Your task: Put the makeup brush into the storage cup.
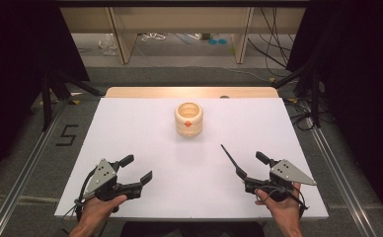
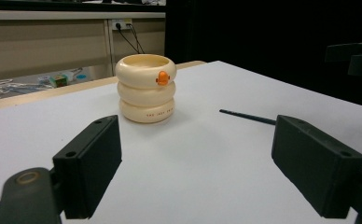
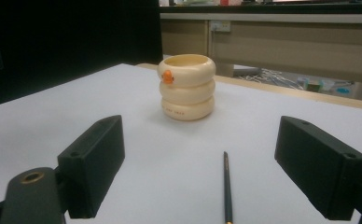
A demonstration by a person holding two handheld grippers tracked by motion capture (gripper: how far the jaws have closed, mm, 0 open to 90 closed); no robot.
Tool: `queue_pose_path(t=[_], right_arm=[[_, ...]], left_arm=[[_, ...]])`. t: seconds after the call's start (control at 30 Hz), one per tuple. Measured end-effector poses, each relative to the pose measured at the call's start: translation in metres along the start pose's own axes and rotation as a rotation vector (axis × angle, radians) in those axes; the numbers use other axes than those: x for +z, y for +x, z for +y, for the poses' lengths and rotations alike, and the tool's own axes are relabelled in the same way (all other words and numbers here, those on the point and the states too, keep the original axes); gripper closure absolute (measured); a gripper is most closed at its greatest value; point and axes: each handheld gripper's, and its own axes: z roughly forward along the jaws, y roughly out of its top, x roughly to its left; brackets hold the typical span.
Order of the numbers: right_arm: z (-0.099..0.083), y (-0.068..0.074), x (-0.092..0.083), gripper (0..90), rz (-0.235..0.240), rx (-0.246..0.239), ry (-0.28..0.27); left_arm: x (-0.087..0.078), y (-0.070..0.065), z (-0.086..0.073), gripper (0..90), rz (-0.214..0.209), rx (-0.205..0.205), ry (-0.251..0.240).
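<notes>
Two hands held the grippers low at the near edge of the white table (image 1: 130, 118), each pair of black jaws spread wide with nothing between them. Nearest on the person's left, the left gripper (image 1: 139, 169) rested just above the sheet with its jaws angled toward the middle of the table; across from it the right gripper (image 1: 251, 164) sat likewise, its hand (image 1: 278, 207) gripping the handle from below. Both looked parked in a ready stance, set apart to either side so that the working space between them stayed free.

Just ahead of the right gripper lay a thin dark pen (image 1: 228, 156), flat on the sheet, running slantwise away from the person. Seen from the right gripper view, the pen (image 3: 226, 189) ran almost straight between the open jaws, which suggested that this gripper was lined up to pick it up.

Farther back, near the table's centre line, stood a cream holder (image 1: 188, 119) shaped like three stacked rings, upright, open at the top and bearing a small orange mark on its front. It was well apart from both grippers and from the pen. Its open mouth faced up, a likely place for the pen to go. From the left gripper view the holder (image 2: 145, 88) stood ahead and slightly left.
</notes>
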Motion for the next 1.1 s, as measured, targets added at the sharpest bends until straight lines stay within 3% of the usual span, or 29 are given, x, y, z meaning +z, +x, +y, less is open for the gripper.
queue_pose_path(t=[0.17,0.57,0.77,0.93,1.03,1.1], right_arm=[[-0.0014,-0.0003,0.0036,15.4,0.014,-0.025,-0.028],[-0.0005,0.0007,0.0035,15.4,0.011,-0.03,-0.011],[0.0022,0.0001,0.0042,20.1,0.046,-0.03,0.021],[0.0064,-0.0032,0.0015,18.6,0.017,-0.043,0.047],[0.0058,-0.0034,0.0044,18.5,0.027,-0.039,0.055],[0.008,-0.0028,0.004,18.6,0.022,-0.051,0.088]], left_arm=[[0.0001,0.0,-0.0001,15.7,-0.001,-0.002,-0.003],[0.0003,-0.0003,0.0,15.7,-0.003,0.0,0.0],[0.0003,-0.0001,-0.0001,15.7,-0.001,0.0,0.0],[0.0009,0.0002,-0.0003,15.7,-0.001,0.008,0.003],[0.0008,0.0,-0.0004,15.7,0.0,0.01,0.004],[0.0009,0.0004,-0.0004,15.7,0.0,0.009,0.004]])
